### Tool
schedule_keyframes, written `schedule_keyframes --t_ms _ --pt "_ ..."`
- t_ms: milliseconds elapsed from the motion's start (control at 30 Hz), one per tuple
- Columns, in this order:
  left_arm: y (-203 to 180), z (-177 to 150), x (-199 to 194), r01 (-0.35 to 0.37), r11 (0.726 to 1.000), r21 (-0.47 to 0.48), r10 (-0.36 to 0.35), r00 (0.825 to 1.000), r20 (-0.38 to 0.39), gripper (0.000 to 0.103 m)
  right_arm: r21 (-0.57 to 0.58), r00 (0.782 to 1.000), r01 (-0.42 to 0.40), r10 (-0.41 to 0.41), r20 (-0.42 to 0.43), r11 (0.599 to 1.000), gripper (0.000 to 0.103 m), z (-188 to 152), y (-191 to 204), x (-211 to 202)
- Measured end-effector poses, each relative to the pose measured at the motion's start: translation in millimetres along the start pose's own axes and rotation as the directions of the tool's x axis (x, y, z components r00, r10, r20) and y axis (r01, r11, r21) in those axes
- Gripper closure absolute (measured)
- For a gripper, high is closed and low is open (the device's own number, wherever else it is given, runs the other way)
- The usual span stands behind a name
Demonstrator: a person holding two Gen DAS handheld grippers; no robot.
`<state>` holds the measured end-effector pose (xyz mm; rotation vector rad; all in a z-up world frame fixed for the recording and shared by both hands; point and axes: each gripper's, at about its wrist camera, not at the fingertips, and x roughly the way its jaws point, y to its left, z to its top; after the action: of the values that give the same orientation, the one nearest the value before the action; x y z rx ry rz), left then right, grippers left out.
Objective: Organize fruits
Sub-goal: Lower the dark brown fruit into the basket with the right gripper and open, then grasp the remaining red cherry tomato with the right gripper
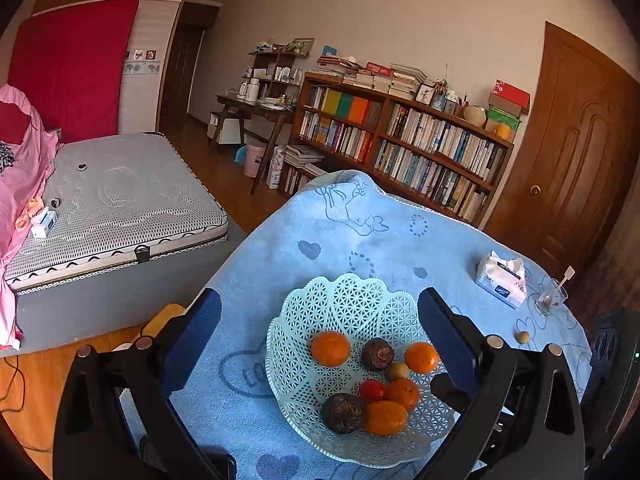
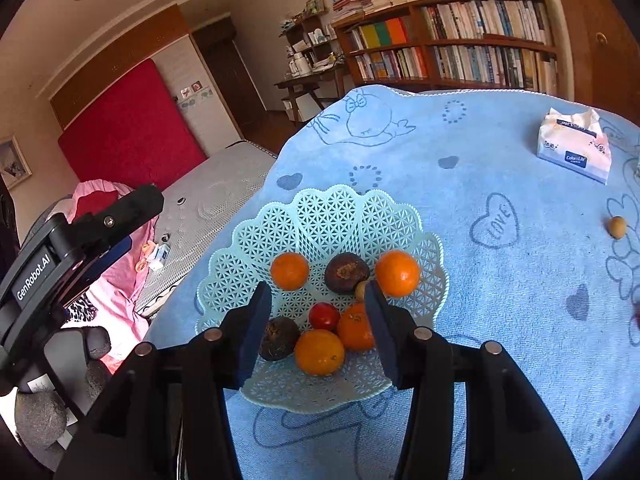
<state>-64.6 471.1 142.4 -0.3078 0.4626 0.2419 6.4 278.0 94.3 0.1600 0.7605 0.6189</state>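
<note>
A pale green lattice basket (image 1: 340, 304) (image 2: 320, 220) rests on the blue towel-covered table. It holds several oranges (image 1: 330, 348) (image 2: 397, 273), two dark brown fruits (image 1: 377, 354) (image 2: 346, 273), a small red fruit (image 1: 371, 390) (image 2: 324, 316) and a small tan fruit (image 1: 399, 371). Another small tan fruit (image 1: 523, 337) (image 2: 617, 227) lies loose on the towel to the right. My left gripper (image 1: 320, 312) hangs open above the basket with nothing between its fingers. My right gripper (image 2: 316, 300) is open too, its fingers straddling the fruits at the basket's near side.
A tissue pack (image 1: 502, 280) (image 2: 576, 146) and a glass with a stick (image 1: 554, 294) stand at the table's far right. A bed (image 1: 120, 200) lies left of the table, a bookshelf (image 1: 400, 140) behind it. The left gripper's body (image 2: 80, 248) shows at the right wrist view's left.
</note>
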Motion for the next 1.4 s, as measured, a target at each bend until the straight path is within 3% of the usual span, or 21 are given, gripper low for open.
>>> schedule_keyframes --t_ms 667,800,1033,1400 --pt "-24.3 -13.7 7.8 0.039 0.997 0.061 -0.037 0.998 -0.044 0.003 0.167 0.98 0.192 -0.199 0.026 0.967 0.054 -23.4 -97.6 -41.7" --pt "-30.9 -17.7 10.6 0.048 0.996 0.077 -0.044 0.997 -0.059 0.003 0.17 0.962 0.261 -0.271 0.036 0.95 0.054 -30.3 -117.1 -55.6" --pt "-39.6 -24.8 13.9 0.06 0.993 0.1 -0.052 0.996 -0.078 0.003 0.218 0.912 0.392 -0.409 0.035 0.894 0.054 -44.3 -167.6 -83.5" --pt "-57.9 -36.0 19.2 0.08 0.986 0.147 -0.064 0.992 -0.109 0.003 0.259 0.845 0.513 -0.534 0.015 0.818 0.054 -50.1 -220.9 -102.9"
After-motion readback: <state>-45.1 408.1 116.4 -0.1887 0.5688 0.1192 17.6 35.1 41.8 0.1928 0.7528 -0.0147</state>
